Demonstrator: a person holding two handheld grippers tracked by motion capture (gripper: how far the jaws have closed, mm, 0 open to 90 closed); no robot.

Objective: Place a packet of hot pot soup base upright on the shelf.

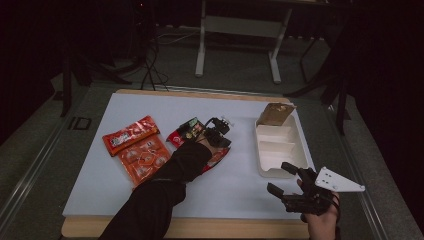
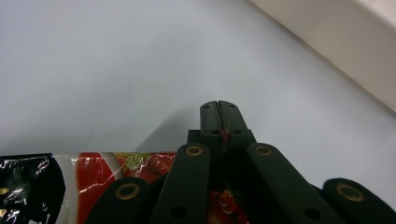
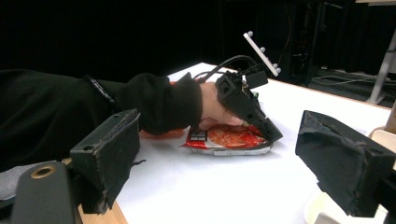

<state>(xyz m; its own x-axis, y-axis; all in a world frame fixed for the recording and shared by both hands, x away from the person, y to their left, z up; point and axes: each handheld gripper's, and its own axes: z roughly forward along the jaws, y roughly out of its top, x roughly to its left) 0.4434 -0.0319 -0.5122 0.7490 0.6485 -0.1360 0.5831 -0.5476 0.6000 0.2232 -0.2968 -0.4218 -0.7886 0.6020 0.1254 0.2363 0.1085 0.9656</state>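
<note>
A red snack packet (image 1: 216, 159) lies on the white tabletop (image 1: 230, 185), partly under the person's left hand and dark sleeve. My left gripper (image 1: 226, 144) points down at the packet's edge, nearest the tray. In the left gripper view its jaws (image 2: 218, 109) are closed with a strip of red wrapper pinched between them, and the packet (image 2: 102, 170) trails back beneath. The right gripper view shows that gripper's tips (image 3: 275, 137) on the packet's (image 3: 229, 137) right edge at table level. My right gripper (image 1: 280, 178) hovers near the table's front right, open and empty (image 3: 226, 163).
A white compartment tray (image 1: 260, 150) stands at the right with a brown packet (image 1: 275, 114) leaning at its far end. Two orange-red packets (image 1: 131, 134) (image 1: 145, 159) lie at the left. The tray wall (image 2: 336, 37) rises just beyond my left gripper.
</note>
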